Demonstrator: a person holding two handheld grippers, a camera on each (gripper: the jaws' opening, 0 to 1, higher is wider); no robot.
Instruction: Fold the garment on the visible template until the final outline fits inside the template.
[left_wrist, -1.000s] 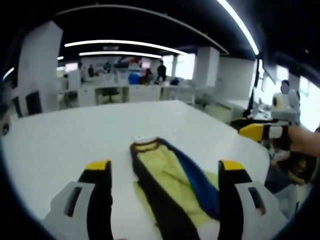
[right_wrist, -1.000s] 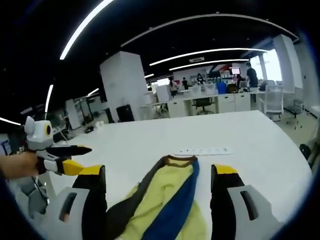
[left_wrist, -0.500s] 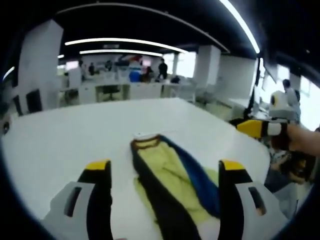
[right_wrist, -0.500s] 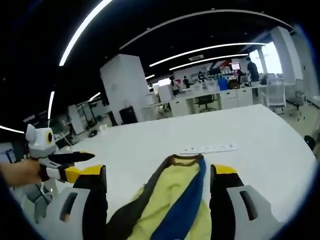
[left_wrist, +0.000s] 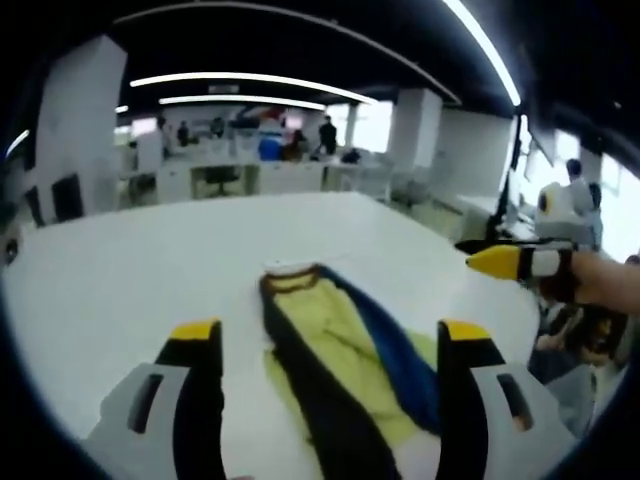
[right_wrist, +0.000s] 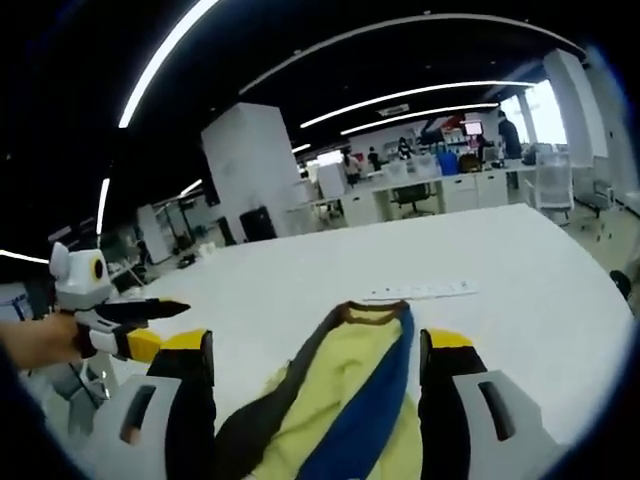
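Note:
A yellow garment (left_wrist: 335, 345) with a blue band, a black band and a brown collar lies long-ways on the white table (left_wrist: 120, 270). In the left gripper view my left gripper (left_wrist: 328, 335) hovers over its near end, jaws wide apart, nothing held. My right gripper (left_wrist: 512, 262) comes in from the right in a hand, off the cloth. In the right gripper view the garment (right_wrist: 345, 390) runs between the spread jaws of my right gripper (right_wrist: 315, 345), collar at the far end. My left gripper (right_wrist: 125, 328) is at the left, held by a hand.
A narrow white strip (right_wrist: 420, 291) lies on the table just beyond the collar; a short white piece (left_wrist: 283, 266) sits there in the left gripper view. Office desks, chairs and people stand far behind. The table's edge curves close at the right (right_wrist: 600, 330).
Both views have shifted slightly with the hands. In the left gripper view the right gripper has edged a little left. The garment lies as before.

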